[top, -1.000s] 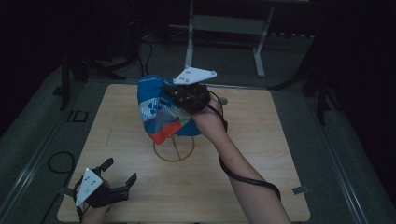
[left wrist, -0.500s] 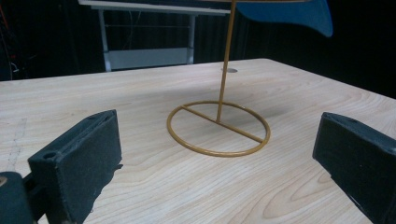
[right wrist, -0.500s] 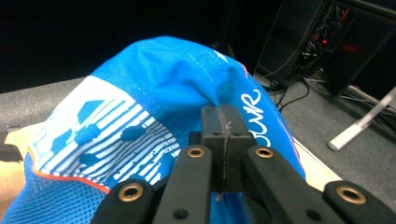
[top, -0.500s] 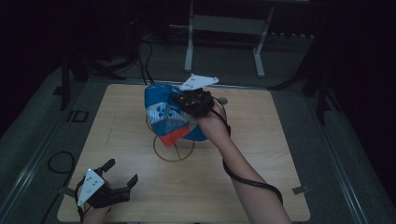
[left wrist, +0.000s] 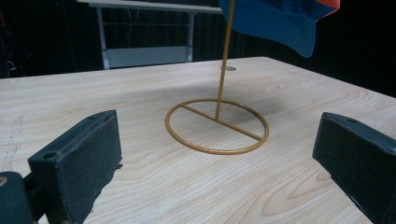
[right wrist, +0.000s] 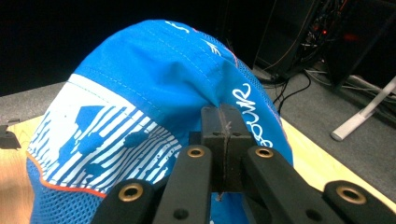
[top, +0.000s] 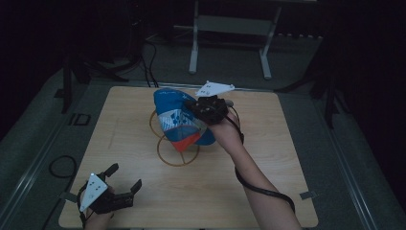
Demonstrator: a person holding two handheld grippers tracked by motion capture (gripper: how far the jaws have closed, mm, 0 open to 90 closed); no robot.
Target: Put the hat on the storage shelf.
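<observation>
The cap [top: 178, 123] is blue with a white striped patch, an orange edge and blue mesh (white writing on one side). It hangs over the thin gold stand [top: 176, 148], whose ring base lies flat on the wooden table.

A pale wooden table [top: 268, 191] stood on grey flooring [top: 368, 158]. Beyond its far edge was a light metal frame [top: 230, 28] on two legs. Dark cables [top: 148, 52] lay on the floor at the far left, and another cable loop [top: 60, 165] sat beside the table's left edge.
</observation>
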